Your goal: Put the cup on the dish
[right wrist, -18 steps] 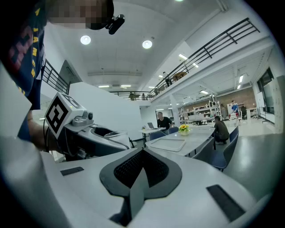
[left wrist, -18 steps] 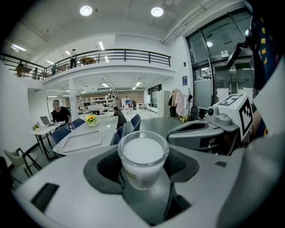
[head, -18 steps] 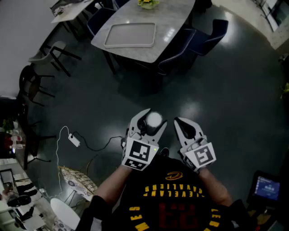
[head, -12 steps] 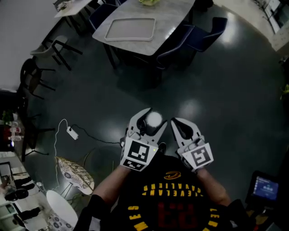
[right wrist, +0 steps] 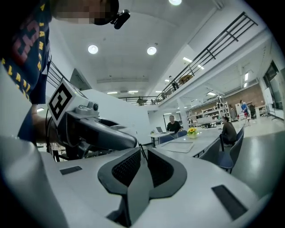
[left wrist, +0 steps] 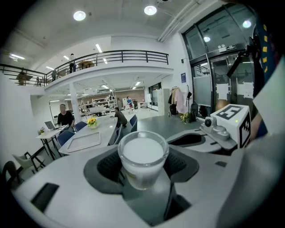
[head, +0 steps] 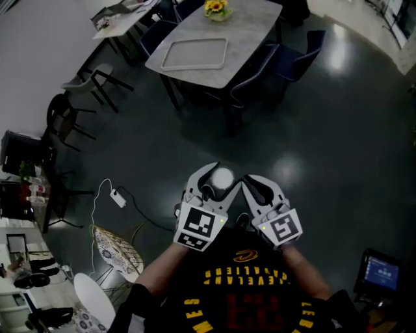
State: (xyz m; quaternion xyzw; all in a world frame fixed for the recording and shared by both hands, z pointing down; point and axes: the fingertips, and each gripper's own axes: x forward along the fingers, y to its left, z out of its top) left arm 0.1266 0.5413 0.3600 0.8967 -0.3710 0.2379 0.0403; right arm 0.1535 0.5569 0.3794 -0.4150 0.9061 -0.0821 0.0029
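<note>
Spreading across most of the head view is a dark, glossy floor [head: 338, 143]. At the top of that view, well apart from the person, stands a pale stone-topped counter [head: 253, 36]. Dark blue chairs [head: 294, 60] are pushed in along its near edge. A light rectangular tray [head: 195, 53] lies flat on the counter's left part. Beyond the tray, at the far edge, is a small bunch of yellow flowers [head: 217, 8].

Close to the person's chest, the left claw [head: 218, 182] is held in the air above the floor. Its jaws are spread wide and their ribbed pads press on either side of a cup [left wrist: 143, 156]. The cup is clear glass, upright, filled with something white, and gripped low on its body so that the rim stands above the pads.

The right claw [right wrist: 143, 160] sits just beside the left one, on its right. Its jaws are closed together with nothing between them.

A thin white cable with a small adapter [head: 117, 198] trails over the floor to the left.
</note>
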